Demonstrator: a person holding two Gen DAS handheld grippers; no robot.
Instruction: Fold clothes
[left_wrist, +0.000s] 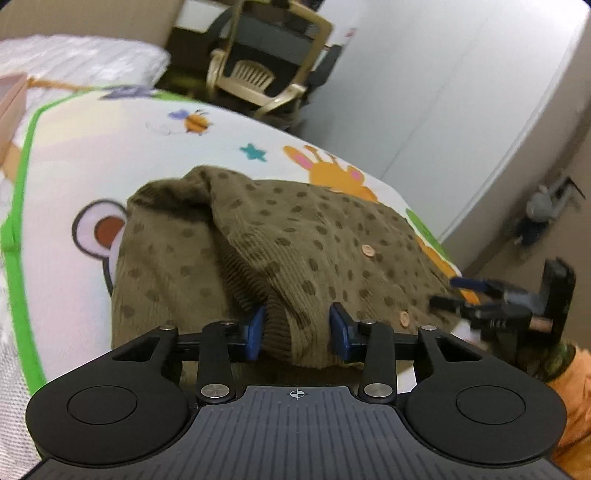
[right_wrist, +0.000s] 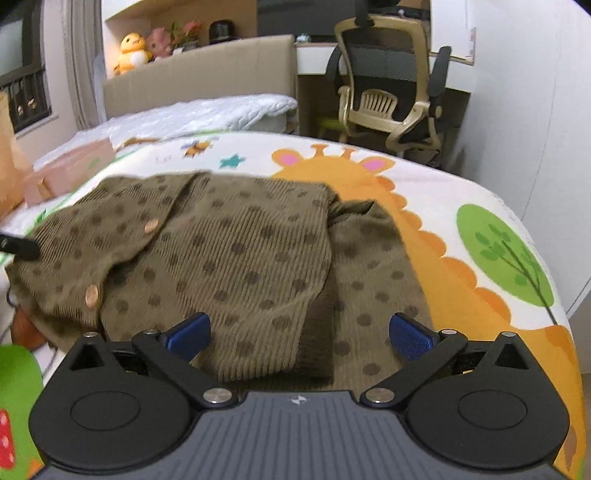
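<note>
The left gripper (left_wrist: 297, 332) at the lower centre of its own view has its blue pads drawn in on a bunched ribbed edge of the cardigan (left_wrist: 280, 243); the cloth fills the space between them and both pads appear to press on it, so I read this as a pinch on the hem or cuff. The right gripper (right_wrist: 299, 334), low in its view, stands wide, its pads well apart, with the garment's near edge lying between and under them but not pinched. In the left view that same gripper shows blurred at the right edge, just beside the cardigan.

The cardigan (right_wrist: 229, 251) lies on the bed (right_wrist: 461, 206), on a cartoon-printed cover, filling the middle of both frames. It is olive-brown ribbed knit or corduroy with darker dots and small pale wooden buttons (right_wrist: 150, 225) along the front placket. It is partly gathered: one sleeve or side panel is folded over the body, and a lump of cloth rises at the upper left of the garment in the left view.

By my judgement it is light and fully limp, so it will sag and drape from any held point and will not keep a crease by stiffness. The ribbing gives good friction, so slipping is unlikely. The thicker ribbed hem and cuffs are the best places to take hold; a grip through two layers near the buttons could drag the placket askew. It needs two holds spread along an edge to carry a fold over flat.
</note>
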